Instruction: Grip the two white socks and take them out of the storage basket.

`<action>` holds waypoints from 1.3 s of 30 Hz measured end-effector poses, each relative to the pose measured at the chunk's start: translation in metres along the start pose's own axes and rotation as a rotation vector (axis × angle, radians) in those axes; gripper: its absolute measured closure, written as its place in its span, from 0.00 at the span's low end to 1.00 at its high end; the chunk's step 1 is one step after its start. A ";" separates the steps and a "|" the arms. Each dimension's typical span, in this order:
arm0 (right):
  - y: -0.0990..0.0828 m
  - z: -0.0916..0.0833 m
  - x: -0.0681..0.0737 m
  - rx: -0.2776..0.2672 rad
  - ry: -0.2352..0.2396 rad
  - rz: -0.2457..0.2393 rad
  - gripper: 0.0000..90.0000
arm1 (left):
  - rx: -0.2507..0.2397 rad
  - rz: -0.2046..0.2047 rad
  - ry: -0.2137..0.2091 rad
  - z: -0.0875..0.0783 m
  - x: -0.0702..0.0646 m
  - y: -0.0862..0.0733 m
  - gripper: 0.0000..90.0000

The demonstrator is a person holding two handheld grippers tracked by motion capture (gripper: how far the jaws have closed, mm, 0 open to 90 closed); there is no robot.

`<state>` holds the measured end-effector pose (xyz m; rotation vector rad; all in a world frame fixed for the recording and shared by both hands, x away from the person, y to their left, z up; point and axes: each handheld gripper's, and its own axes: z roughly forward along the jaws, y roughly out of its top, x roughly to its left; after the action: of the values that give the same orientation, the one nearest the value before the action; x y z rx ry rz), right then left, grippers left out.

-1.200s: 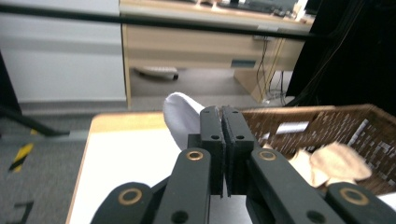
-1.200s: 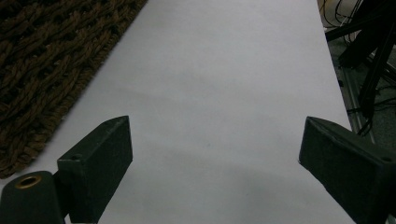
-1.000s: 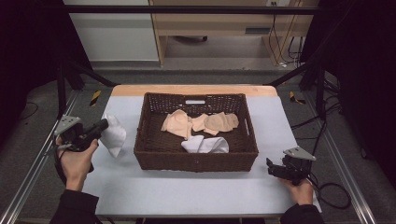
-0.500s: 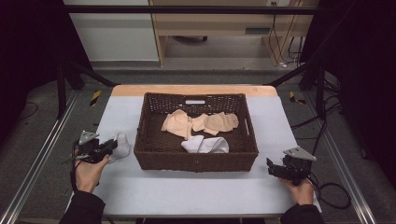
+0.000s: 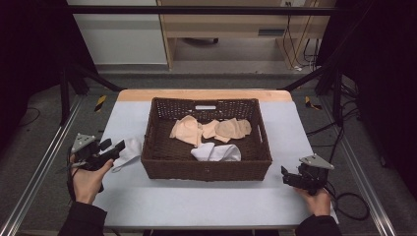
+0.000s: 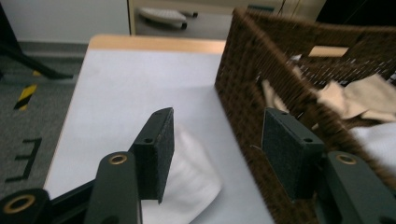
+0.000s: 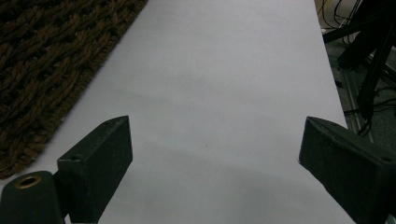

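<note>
A rectangular dark-brown woven wicker basket (image 5: 206,167) sits mid-worktop (image 5: 206,206), a smooth pale grey surface. Inside lie soft peach cloths (image 5: 211,130) and a white cloth (image 5: 216,152). A crumpled white cloth (image 5: 129,150) rests on the worktop just beside the basket's left wall, under the left hand-held gripper (image 6: 212,149), whose flat black pads stand apart, empty. The right hand-held gripper (image 7: 212,154) is spread wide over bare worktop.

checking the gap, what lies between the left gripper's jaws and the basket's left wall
In the left gripper view, only bare table; the white cloth lies under the open left gripper, beside the basket.
</note>
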<state>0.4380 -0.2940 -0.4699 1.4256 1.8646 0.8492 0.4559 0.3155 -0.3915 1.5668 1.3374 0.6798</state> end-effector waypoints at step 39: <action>0.000 0.000 0.000 -0.003 0.005 0.005 0.11 | -0.001 0.254 -0.254 0.100 -0.185 0.066 0.48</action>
<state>0.4380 -0.2944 -0.4697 1.4280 1.8633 0.8577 0.5239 0.1110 -0.3441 1.7748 0.9607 0.6096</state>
